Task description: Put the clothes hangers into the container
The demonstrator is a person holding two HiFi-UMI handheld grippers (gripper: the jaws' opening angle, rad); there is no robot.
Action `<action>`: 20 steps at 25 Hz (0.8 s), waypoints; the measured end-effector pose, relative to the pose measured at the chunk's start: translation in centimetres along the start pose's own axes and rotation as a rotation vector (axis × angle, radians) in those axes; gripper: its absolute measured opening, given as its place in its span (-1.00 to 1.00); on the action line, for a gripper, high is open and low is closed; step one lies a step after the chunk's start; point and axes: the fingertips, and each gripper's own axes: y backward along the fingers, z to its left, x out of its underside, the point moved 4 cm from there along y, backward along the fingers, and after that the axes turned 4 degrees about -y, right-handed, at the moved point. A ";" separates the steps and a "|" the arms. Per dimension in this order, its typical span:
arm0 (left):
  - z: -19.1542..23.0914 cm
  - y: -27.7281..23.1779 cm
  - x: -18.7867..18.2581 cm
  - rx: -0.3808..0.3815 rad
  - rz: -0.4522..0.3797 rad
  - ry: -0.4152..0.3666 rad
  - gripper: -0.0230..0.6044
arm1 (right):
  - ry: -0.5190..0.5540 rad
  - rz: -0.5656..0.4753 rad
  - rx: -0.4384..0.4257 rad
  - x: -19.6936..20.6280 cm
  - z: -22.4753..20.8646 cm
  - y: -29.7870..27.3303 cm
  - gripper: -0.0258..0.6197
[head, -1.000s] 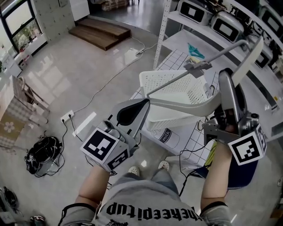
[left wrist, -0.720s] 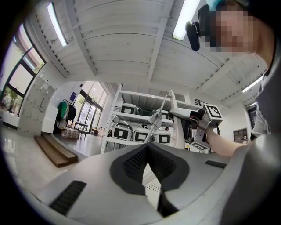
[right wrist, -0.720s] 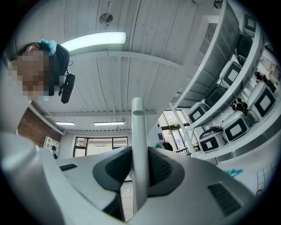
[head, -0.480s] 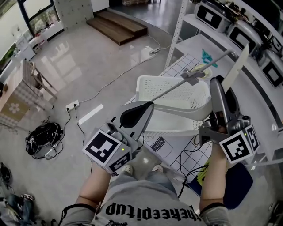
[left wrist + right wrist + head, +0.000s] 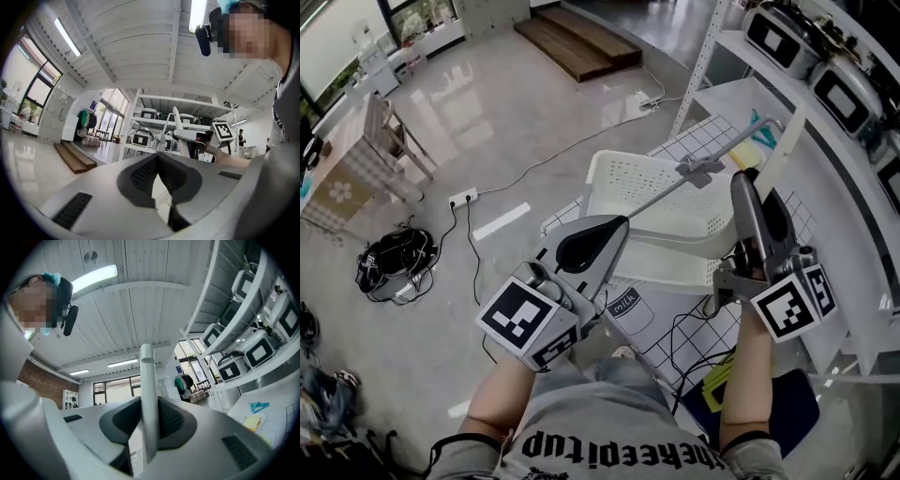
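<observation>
A white clothes hanger (image 5: 675,239) with a grey cross bar (image 5: 712,161) and a clip hangs in the air over the white perforated basket (image 5: 652,183). My right gripper (image 5: 748,211) is shut on it near the neck. In the right gripper view, one white arm of the hanger (image 5: 149,404) stands upright between the pads. My left gripper (image 5: 598,242) sits at the hanger's left end with its jaws shut, and their tips meet in the left gripper view (image 5: 158,159). Whether it touches the hanger I cannot tell.
The basket stands on a checked mat (image 5: 698,314) beside white shelving (image 5: 741,84) that carries several appliances (image 5: 783,37). A teal item (image 5: 757,131) lies on the lower shelf. Cables, a power strip (image 5: 464,198), a black bag (image 5: 394,261) and wooden steps (image 5: 581,42) are on the floor.
The head view has swung, so the room has slid down and right. Both grippers and the hanger keep much the same pose over the basket. The right gripper sits slightly further left.
</observation>
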 end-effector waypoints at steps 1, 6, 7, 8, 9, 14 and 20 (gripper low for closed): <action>-0.1 -0.1 0.1 -0.008 0.001 0.000 -0.85 | -0.005 0.007 -0.005 0.2 -0.2 -0.1 -0.63; -0.5 0.0 0.5 -0.047 0.009 0.002 -0.85 | -0.031 0.046 -0.023 1.7 -1.2 -0.4 -0.63; -0.6 0.0 0.6 -0.054 0.011 0.002 -0.85 | -0.037 0.055 -0.026 2.1 -1.3 -0.5 -0.63; -0.6 0.0 0.7 -0.060 0.013 0.002 -0.85 | -0.042 0.064 -0.027 2.5 -1.5 -0.5 -0.63; -0.7 0.0 0.8 -0.066 0.015 0.002 -0.85 | -0.048 0.074 -0.028 2.9 -1.7 -0.5 -0.63; -0.7 -0.1 1.1 -0.088 0.024 0.005 -0.85 | -0.081 0.129 -0.022 4.9 -2.7 -0.6 -0.63; -0.7 -0.5 1.3 -0.097 0.027 0.004 -0.85 | -0.125 0.200 -0.021 6.3 -3.6 -1.1 -0.63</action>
